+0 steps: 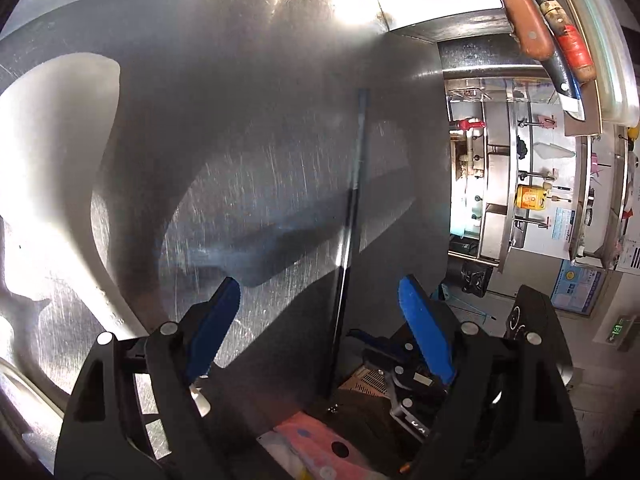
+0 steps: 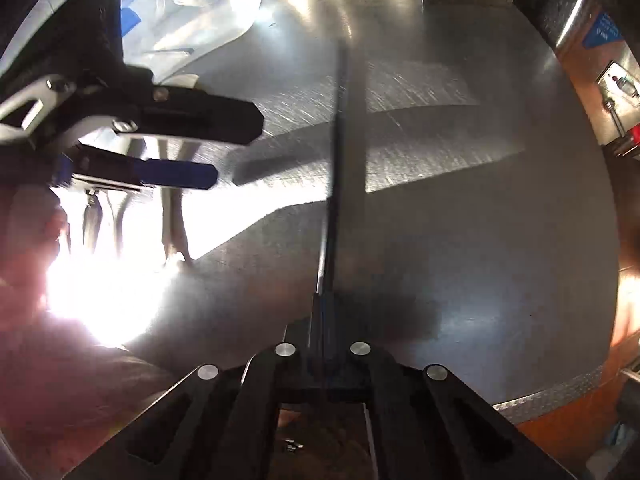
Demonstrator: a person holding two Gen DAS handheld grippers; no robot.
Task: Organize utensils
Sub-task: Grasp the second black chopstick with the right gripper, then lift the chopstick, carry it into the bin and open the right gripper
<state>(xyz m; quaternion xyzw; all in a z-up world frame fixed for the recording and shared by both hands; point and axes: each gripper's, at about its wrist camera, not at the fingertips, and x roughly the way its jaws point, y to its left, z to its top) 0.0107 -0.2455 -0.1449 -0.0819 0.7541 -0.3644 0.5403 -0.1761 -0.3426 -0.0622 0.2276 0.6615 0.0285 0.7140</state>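
My right gripper (image 2: 326, 304) is shut on a long thin dark utensil (image 2: 338, 160), a chopstick-like rod that sticks forward over the steel counter (image 2: 460, 280). The same rod (image 1: 352, 208) shows in the left wrist view, running up between my left gripper's blue pads (image 1: 216, 320), with the right gripper's body low behind it. My left gripper (image 1: 320, 300) is open and empty. It also shows in the right wrist view (image 2: 224, 148) at the left, jaws apart. What the rod's far tip looks like is blurred.
Several knives with wooden and red handles (image 1: 556, 32) hang at the top right of the left wrist view. A clear plastic bag (image 2: 192, 20) lies at the counter's far left. A kitchen with sinks and shelves (image 1: 528, 200) lies beyond the counter edge.
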